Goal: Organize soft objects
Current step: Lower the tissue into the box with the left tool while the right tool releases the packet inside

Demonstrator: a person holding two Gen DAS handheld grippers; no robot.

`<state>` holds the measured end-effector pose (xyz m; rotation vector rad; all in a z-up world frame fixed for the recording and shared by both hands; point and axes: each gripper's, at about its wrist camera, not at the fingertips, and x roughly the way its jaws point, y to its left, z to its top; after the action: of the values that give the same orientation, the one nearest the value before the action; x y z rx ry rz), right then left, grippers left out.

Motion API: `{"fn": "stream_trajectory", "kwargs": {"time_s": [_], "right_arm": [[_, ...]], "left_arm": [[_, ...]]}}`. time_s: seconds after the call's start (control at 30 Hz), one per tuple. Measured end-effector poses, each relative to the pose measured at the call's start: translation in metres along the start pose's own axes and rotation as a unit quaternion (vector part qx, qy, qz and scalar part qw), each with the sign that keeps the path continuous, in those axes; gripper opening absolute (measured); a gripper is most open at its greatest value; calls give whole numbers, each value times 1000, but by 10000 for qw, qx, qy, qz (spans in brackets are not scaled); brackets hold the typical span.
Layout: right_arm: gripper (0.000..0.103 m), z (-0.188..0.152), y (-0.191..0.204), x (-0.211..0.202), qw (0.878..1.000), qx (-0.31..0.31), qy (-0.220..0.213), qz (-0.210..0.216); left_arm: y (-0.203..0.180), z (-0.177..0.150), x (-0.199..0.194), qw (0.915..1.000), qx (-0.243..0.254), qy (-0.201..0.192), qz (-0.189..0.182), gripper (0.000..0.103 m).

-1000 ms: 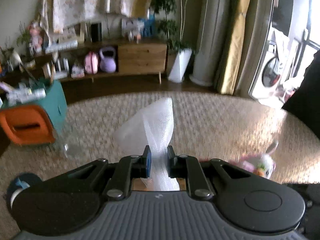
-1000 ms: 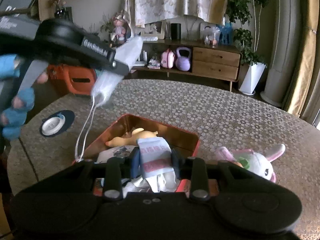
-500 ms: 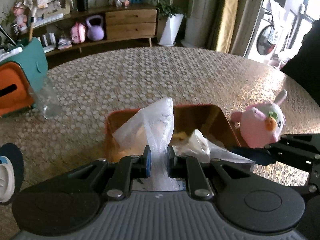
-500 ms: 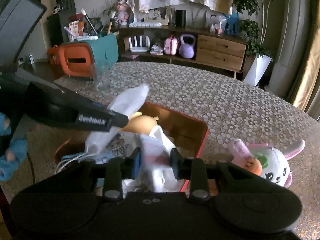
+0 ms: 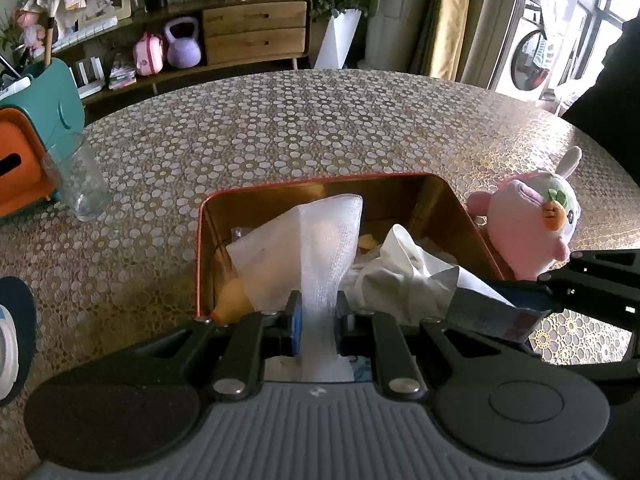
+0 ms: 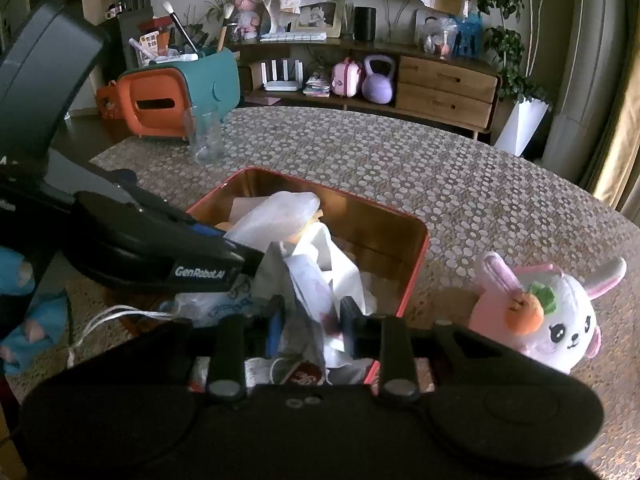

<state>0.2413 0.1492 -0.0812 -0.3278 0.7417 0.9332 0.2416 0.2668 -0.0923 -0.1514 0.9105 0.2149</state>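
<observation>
My left gripper (image 5: 316, 322) is shut on a white mesh cloth (image 5: 316, 240) and holds it over the red tin box (image 5: 200, 248). My right gripper (image 6: 310, 326) is shut on a white tissue pack with red print (image 6: 316, 280), low over the same box (image 6: 416, 264). The box holds a yellow soft toy (image 5: 230, 296) and other white soft items. A pink and white plush rabbit (image 6: 548, 316) with a carrot sits on the table right of the box; it also shows in the left wrist view (image 5: 532, 220). The left gripper shows in the right wrist view (image 6: 244, 254).
A clear glass (image 5: 78, 184) and an orange and teal tissue holder (image 6: 176, 96) stand at the table's far left. A tape roll on a dark coaster (image 5: 8, 336) lies at the left edge. A sideboard (image 6: 440, 84) stands behind the round patterned table (image 5: 320, 128).
Both grippers have moved down and forward over the tin box with their loads. The mesh cloth, lifted high a second ago, now hangs just above the box contents.
</observation>
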Motion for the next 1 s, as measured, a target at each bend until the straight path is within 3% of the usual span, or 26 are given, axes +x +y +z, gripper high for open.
{"fn": "stream_trajectory", "kwargs": {"time_s": [0.23,0.5,0.83,0.87,1.0], "right_arm": [[40,-3,0,-3,9999,72,-83,72],[55,-4,-1,-14,9995,103,-260,134],[65,-5,-1,-39,9984,105,-550,116],[65,-6,-1,-42,9982,105,-575,116],[66,-6,1,-54,9976,120,-686,29]], "left_arm": [[-2,-3,-6,9999,54,-73,69,17],[0,-3,-14,9998,2,-203,21,29],[-2,-6,-31,9994,-35,-356,35,30],[-2,-6,-32,9993,-29,-361,27,32],[-2,-9,-41,9983,-55,-543,226,68]]}}
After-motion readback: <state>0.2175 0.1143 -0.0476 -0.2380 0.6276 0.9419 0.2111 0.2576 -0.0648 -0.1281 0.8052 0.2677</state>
